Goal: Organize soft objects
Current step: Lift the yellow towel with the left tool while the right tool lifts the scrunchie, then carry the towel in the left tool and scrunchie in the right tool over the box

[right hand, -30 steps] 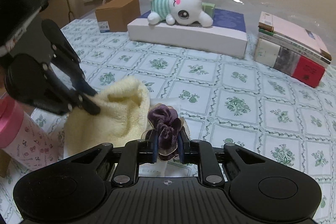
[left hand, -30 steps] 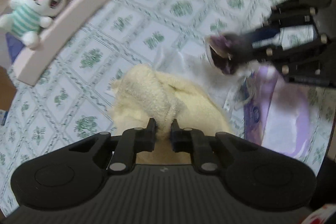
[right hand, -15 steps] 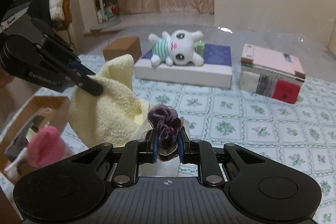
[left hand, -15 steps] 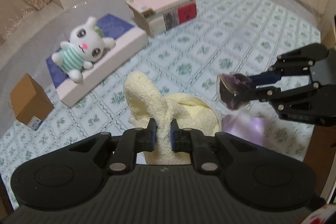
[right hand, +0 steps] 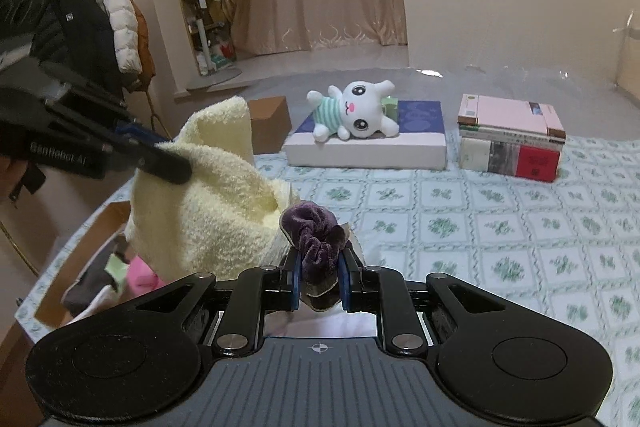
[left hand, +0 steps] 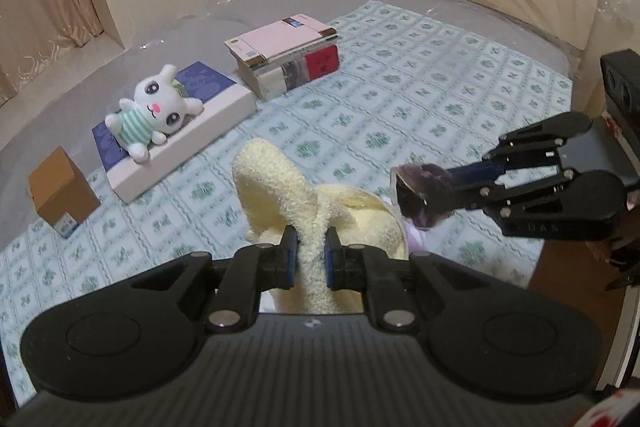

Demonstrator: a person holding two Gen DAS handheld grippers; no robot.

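Observation:
My left gripper (left hand: 308, 255) is shut on a pale yellow fluffy towel (left hand: 288, 195) and holds it up above the bed; the towel hangs in a bunch, also in the right wrist view (right hand: 208, 203). My right gripper (right hand: 318, 281) is shut on a purple velvet scrunchie (right hand: 314, 231), held in the air to the right of the towel (left hand: 420, 195). A white plush bunny (left hand: 154, 111) in a striped shirt lies on a flat white and blue box (left hand: 224, 107) at the far side of the bed.
A stack of books (right hand: 512, 137) sits right of the bunny's box. A small cardboard box (left hand: 60, 191) sits to its left. An open cardboard box (right hand: 92, 263) with clothes and a pink item lies below the towel. A clothes rack (right hand: 100, 27) stands far left.
Both grippers have risen well above the bed, lifting the towel and the scrunchie with them. The views now look across the room instead of down at the bedspread.

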